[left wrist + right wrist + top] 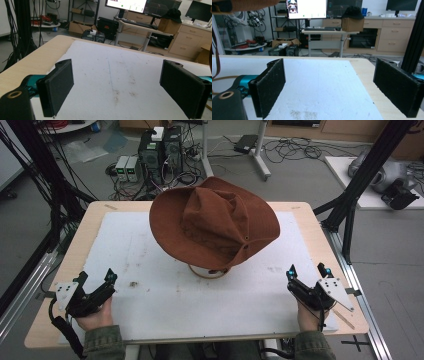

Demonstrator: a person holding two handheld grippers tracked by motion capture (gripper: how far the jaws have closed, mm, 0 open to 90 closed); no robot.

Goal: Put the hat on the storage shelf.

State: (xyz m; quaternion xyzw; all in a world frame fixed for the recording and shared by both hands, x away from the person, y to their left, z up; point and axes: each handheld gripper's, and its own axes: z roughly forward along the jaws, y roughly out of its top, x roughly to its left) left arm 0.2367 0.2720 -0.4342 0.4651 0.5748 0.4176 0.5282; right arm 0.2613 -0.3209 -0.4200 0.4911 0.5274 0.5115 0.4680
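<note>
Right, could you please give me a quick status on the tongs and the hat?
Left tongs open, right tongs open, both empty at near edge. Brown hat mid-table, untouched. Nothing in the way.

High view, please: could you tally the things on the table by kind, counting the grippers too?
Brown hat: 1
White mat: 1
Grippers, left gripper and right gripper, both with fingers apart and empty: 2
Total: 4

A lab: computers (160, 150) and cables (295, 147) on the floor at the top; monitors (307, 8) and desk (329, 31) upper centre
</note>
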